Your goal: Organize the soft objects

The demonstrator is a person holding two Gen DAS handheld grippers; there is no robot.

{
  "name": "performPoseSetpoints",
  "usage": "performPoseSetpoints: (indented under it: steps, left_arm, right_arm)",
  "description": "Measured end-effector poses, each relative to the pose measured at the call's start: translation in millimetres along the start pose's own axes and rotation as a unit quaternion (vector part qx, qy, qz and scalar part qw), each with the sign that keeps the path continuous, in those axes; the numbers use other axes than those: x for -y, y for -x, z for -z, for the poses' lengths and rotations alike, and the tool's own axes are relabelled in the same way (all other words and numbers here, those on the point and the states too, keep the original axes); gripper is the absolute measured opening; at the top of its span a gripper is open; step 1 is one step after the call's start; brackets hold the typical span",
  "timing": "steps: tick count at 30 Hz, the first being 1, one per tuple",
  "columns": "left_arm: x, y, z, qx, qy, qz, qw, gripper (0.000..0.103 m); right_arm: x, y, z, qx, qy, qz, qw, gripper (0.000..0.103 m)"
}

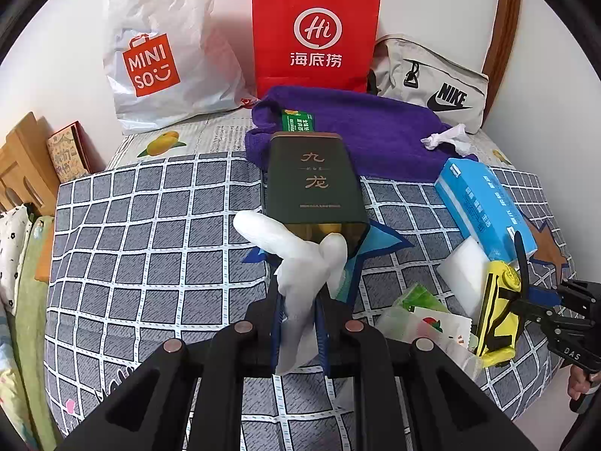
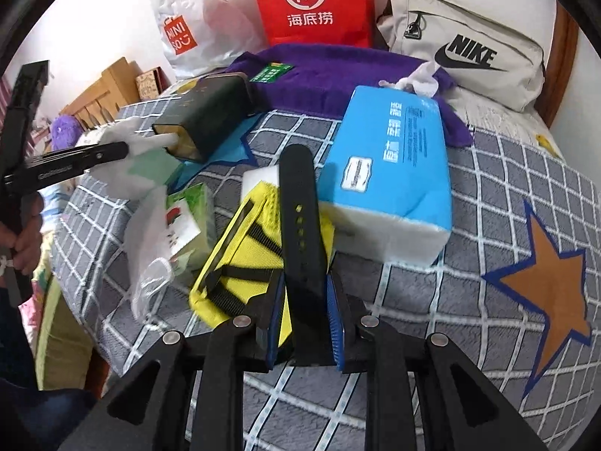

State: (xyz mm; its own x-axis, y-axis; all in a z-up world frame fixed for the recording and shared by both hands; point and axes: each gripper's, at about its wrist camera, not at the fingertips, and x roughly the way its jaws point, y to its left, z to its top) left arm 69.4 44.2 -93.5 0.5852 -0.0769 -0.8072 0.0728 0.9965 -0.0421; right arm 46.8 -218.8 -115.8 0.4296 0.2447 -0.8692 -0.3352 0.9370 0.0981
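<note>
Left gripper (image 1: 300, 312): fingers closed on a white foam sheet (image 1: 296, 259), its tip at the open mouth of the dark green tin (image 1: 313, 180).
Behind tin: purple towel (image 1: 360, 131), red paper bag (image 1: 313, 34).
Right gripper (image 2: 305, 323): fingers narrow, black strap (image 2: 300, 218) between them, over the yellow pouch (image 2: 248, 255).
Crowding: white sponge (image 2: 255, 180), blue tissue pack (image 2: 390, 173) just beside, on the bed (image 2: 488, 203).
</note>
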Motion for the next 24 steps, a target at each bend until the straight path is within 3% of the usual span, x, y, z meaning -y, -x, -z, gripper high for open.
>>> performPoseSetpoints:
  steps: [6, 9, 18, 24]
  left_arm:
    - [-1.2, -2.2, -0.6, -0.002, 0.001, 0.001, 1.0000, 0.015]
    - [-2.1, -2.9, -0.5, -0.001, 0.002, 0.002, 1.0000, 0.015]
    - [-5.6, 5.1, -2.4, 0.007, 0.004, 0.001, 1.0000, 0.015]
    - [-8.1, 8.0, 0.0, 0.006, 0.005, -0.002, 1.0000, 0.015]
  right_arm:
    - [-7.7, -3.7, -7.2, 0.001, 0.013, 0.019, 1.000, 0.026]
    - [-9.4, 1.1, -6.7, 0.010, 0.019, 0.028, 0.999, 0.021]
    - [3.4, 28.5, -8.4, 0.040, -0.020, -0.011, 0.999, 0.021]
    - [6.4, 14.8, -0.6, 0.006, -0.023, -0.017, 1.000, 0.021]
